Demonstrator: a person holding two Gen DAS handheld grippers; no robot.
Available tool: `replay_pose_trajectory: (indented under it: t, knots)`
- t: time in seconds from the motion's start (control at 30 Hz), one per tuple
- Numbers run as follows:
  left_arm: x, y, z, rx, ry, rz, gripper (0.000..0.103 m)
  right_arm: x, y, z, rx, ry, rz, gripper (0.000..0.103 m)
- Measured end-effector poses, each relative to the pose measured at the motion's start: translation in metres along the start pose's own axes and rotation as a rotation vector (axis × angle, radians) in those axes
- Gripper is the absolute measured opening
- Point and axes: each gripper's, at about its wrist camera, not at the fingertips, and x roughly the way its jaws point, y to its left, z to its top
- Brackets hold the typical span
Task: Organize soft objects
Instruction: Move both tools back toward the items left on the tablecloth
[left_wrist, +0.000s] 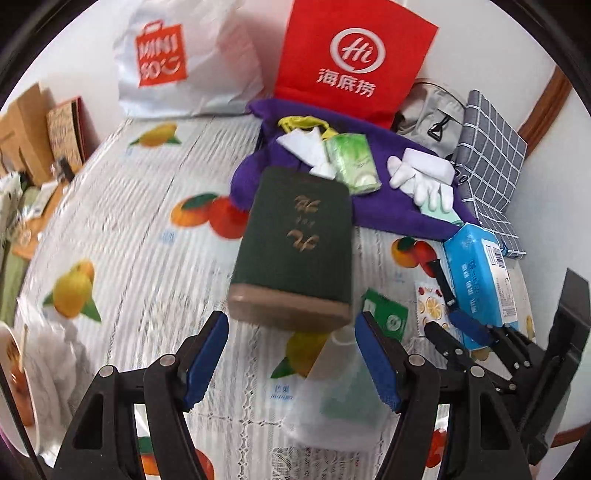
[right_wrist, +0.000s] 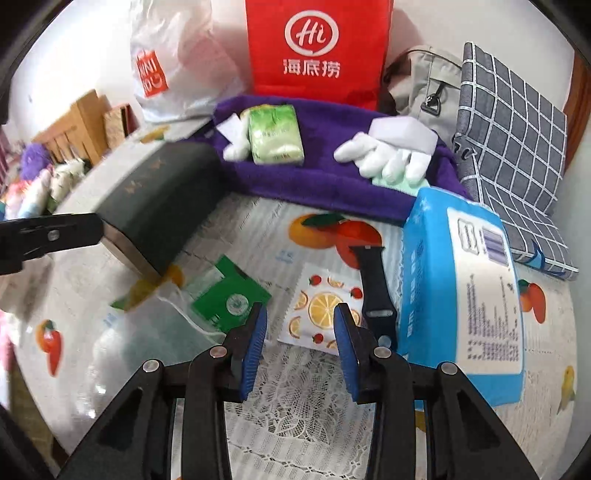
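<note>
A purple towel (left_wrist: 376, 206) (right_wrist: 295, 177) lies at the back of the table with a green tissue pack (left_wrist: 352, 162) (right_wrist: 275, 138), white gloves (left_wrist: 421, 181) (right_wrist: 384, 157) and a white sponge (left_wrist: 428, 164) (right_wrist: 402, 134) on it. A dark green box (left_wrist: 295, 243) (right_wrist: 162, 203) rests tilted just beyond my open left gripper (left_wrist: 291, 332); nothing is between its fingers. My right gripper (right_wrist: 300, 321) is open and empty above a fruit-print packet (right_wrist: 321, 308). A blue wet-wipes pack (left_wrist: 480, 273) (right_wrist: 461, 295) lies beside it on the right.
A red bag (left_wrist: 351, 59) (right_wrist: 317, 51), a white shopping bag (left_wrist: 184, 59) (right_wrist: 173, 62), a grey backpack (right_wrist: 424, 81) and a checked cushion (left_wrist: 491, 166) (right_wrist: 513, 155) line the back. A green sachet (right_wrist: 229, 299), a black strap (right_wrist: 373, 288) and a clear bottle (left_wrist: 340, 376) lie on the fruit-print tablecloth (left_wrist: 147, 240).
</note>
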Motion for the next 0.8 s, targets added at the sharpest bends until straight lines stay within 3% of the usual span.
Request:
replay_pose_trajectory:
  t: [0.33, 0.43, 0.47, 0.5, 0.8]
  knots:
    - [0.010, 0.015, -0.013, -0.012, 0.007, -0.065, 0.069, 0.024, 0.007, -0.011, 0.067, 0.012, -0.093, 0.037]
    - [0.010, 0.016, -0.015, -0.009, 0.007, -0.081, 0.069, 0.023, 0.002, -0.013, 0.115, -0.003, -0.093, 0.028]
    - [0.010, 0.016, -0.016, -0.009, 0.008, -0.084, 0.069, 0.022, 0.003, -0.014, 0.110, -0.008, -0.102, 0.009]
    - [0.009, 0.016, -0.018, -0.010, 0.008, -0.086, 0.069, 0.022, 0.003, -0.013, 0.111, -0.008, -0.100, 0.005]
    - [0.002, 0.026, -0.028, -0.037, 0.011, -0.071, 0.069, 0.012, -0.005, -0.026, 0.128, 0.020, 0.017, 0.001]
